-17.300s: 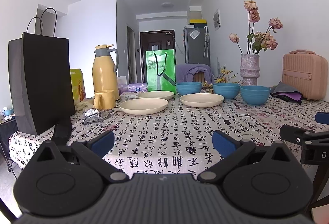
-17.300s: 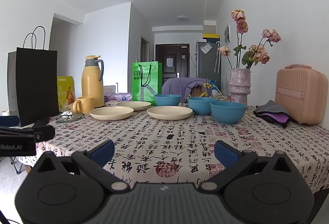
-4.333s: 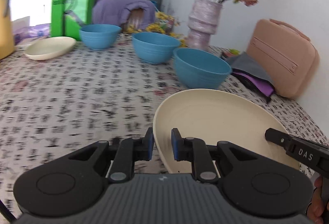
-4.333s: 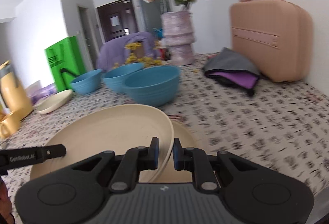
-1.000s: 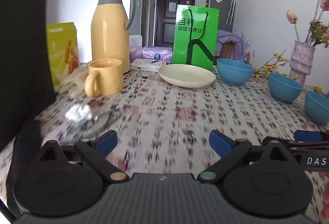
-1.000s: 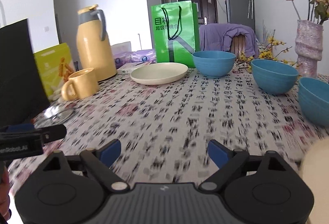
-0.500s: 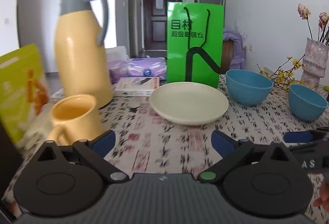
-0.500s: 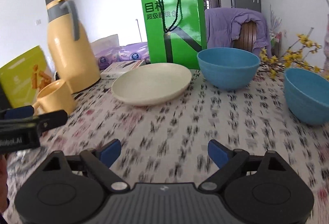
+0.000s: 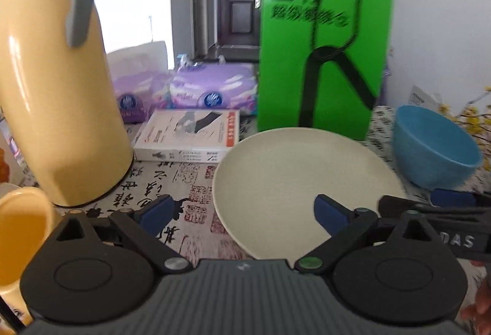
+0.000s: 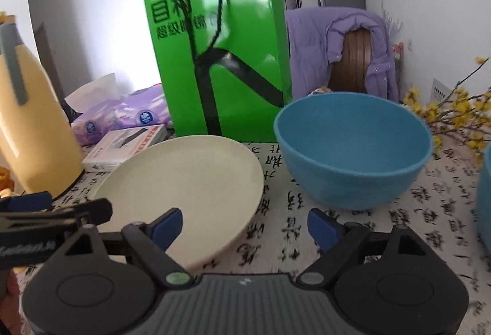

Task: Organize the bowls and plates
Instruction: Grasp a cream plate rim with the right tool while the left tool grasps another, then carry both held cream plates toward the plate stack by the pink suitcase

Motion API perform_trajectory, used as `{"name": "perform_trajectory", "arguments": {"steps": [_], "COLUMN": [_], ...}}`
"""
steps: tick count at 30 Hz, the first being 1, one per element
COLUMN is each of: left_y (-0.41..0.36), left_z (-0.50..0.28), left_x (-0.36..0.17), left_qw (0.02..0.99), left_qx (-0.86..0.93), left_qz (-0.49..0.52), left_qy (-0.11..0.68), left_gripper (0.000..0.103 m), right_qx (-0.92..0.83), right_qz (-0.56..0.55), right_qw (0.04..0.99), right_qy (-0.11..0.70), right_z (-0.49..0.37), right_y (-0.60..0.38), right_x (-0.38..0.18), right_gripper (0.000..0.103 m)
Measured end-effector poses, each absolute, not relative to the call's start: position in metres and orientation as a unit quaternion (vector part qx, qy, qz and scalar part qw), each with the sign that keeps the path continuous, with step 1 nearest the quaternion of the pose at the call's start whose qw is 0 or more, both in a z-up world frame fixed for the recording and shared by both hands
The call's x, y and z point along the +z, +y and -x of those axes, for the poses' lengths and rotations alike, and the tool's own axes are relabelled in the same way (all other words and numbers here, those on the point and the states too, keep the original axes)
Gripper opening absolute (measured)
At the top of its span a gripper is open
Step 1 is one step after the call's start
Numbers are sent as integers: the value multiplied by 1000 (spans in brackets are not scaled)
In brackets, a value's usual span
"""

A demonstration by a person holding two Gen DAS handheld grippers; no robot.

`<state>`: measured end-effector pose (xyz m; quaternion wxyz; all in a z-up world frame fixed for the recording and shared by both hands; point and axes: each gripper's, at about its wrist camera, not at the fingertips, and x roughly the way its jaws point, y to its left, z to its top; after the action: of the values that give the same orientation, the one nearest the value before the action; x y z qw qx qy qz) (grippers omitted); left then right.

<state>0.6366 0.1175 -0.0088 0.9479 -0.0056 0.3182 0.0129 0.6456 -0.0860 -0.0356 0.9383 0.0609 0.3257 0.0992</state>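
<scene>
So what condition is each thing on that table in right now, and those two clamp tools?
Cream plate: empty, flat on the tablecloth.
Blue bowl: upright, empty.
Yellow mug: upright, contents hidden.
Yellow thermos jug: upright.
Green paper bag: standing.
Left gripper: closing, plate rim between the jaws, nothing gripped.
Right gripper: closing, nothing gripped.

A green paper bag (image 9: 322,43) stands behind a white box (image 9: 187,135), beside a yellow thermos (image 9: 52,83).

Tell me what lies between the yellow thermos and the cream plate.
In the left wrist view, a white box lies flat on the tablecloth between the yellow thermos and the cream plate, towards the back.
</scene>
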Motion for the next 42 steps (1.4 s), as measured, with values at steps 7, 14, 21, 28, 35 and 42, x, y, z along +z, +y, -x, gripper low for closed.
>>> {"name": "perform_trajectory", "arguments": {"steps": [7,14,21,28,35,42], "left_y": [130,137,135,136,141,141], "left_z": [-661,-652,-628,-574,-499,-419], "left_x": [-33,-28,-23,-7,3,11], "left_qw": [934,935,933,935,937,941], "left_qx": [14,15,8,9,22,33], "left_qz": [17,31,24,22,35,35], "left_qy": [357,352,359,353,346,334], "left_gripper": [26,15,13,12,12,12], "right_qx": [122,115,111,109,119,129], "right_qz": [-57,-46,-32,-29,-23,-15], "right_qw": [931,933,929,927,925,928], "right_qy": [339,339,352,358,360,350], "right_z": [-654,-651,-632,-587,-518,-438], "right_y": [-87,-83,-83,-81,-71,-66], "right_x": [-50,-47,-40,-29,-21,-15], "right_gripper": [30,18,16,15,15,15]}}
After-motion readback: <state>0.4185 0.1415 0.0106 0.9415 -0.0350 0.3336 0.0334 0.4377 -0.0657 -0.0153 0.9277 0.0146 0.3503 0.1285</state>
